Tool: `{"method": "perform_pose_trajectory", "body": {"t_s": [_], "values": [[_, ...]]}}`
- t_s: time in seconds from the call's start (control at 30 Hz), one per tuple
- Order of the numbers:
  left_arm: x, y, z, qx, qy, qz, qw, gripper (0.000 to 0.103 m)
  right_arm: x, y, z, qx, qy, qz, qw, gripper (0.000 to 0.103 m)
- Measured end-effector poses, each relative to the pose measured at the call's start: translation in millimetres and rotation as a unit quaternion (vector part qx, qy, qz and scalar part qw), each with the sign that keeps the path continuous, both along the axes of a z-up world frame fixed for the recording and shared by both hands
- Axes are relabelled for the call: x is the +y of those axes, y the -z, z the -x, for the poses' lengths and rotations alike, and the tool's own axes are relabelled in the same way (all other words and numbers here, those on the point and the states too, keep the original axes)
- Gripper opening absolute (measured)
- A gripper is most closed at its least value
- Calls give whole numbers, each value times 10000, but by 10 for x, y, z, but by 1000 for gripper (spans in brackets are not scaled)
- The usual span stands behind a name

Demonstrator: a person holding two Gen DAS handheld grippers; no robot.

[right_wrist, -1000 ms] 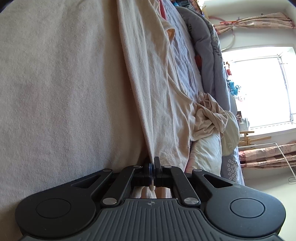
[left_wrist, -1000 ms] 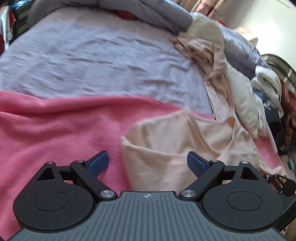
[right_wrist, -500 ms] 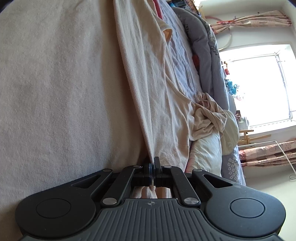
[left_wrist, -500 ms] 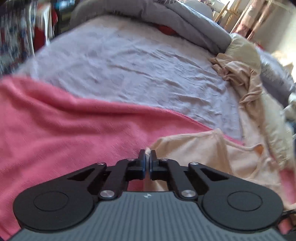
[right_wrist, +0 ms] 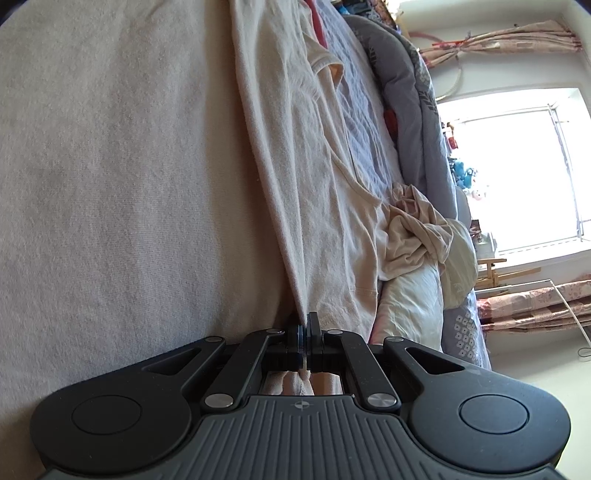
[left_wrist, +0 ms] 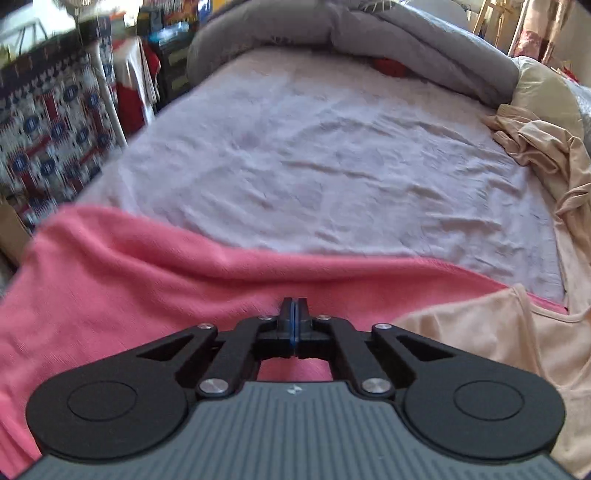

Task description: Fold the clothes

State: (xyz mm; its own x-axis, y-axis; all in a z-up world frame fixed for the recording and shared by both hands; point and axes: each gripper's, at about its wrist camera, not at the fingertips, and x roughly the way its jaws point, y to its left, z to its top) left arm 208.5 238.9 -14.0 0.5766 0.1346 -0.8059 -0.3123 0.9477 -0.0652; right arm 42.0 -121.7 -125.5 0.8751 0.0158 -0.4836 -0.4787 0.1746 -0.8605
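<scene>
Both grippers are pinched closed: your right gripper (right_wrist: 306,334) is clamping the shirt (right_wrist: 314,206), your left gripper (left_wrist: 294,314) is holding nothing, so folding one-handed risks skewing it.

A bed (left_wrist: 314,155) carries a pink blanket (left_wrist: 129,295), peach shirt (left_wrist: 498,332) and grey duvet (left_wrist: 406,33).

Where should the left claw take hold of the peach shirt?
The left claw has just closed with nothing between its jaws. Grip the shirt by its rounded near corner, lying flat on the pink blanket, coming from the left, where that edge lies free.
</scene>
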Motion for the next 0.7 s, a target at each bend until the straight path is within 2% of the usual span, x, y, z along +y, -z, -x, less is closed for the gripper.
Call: {"method": "perform_pose_trajectory", "body": {"t_s": [0.07,0.1,0.17,0.2,0.27,0.33,0.4,0.43,0.47,0.5,0.53,0.57,0.7], "values": [[105,-77,31,-169,241,609,9977,0,-2,2,1,-15,8,-11,10000,7],[137,-63,56,-120,339,991,9944,5,-2,5,3,-19,9,-12,10000,7],[192,-31,108,-19,522,1696,9841,63,-1,15,6,-18,-12,-10,10000,7],[169,7,133,45,565,1797,9821,70,0,21,10,-16,-22,-10,10000,7],[121,79,183,160,641,1973,9781,75,-13,17,20,-16,-9,-12,10000,7],[58,103,201,95,577,1975,9786,80,-18,14,25,-18,3,-11,10000,7],[15,111,205,-25,499,2138,9756,79,-21,4,22,-22,33,-46,10000,7],[-11,119,204,-59,559,2284,9719,70,-23,5,24,-26,35,-50,10000,7],[-39,129,201,-72,606,2391,9691,52,-24,5,25,-28,36,-52,10000,7],[-73,151,192,6,595,2339,9704,41,-27,5,27,-30,37,-54,10000,7],[-105,173,184,79,577,2266,9722,23,-30,6,31,-30,37,-55,10000,7],[-122,190,186,113,530,2126,9756,14,-30,8,32,-29,32,-51,10000,7],[-153,91,206,-51,427,1812,9825,5,-38,11,41,-29,36,-54,10000,7]]}}
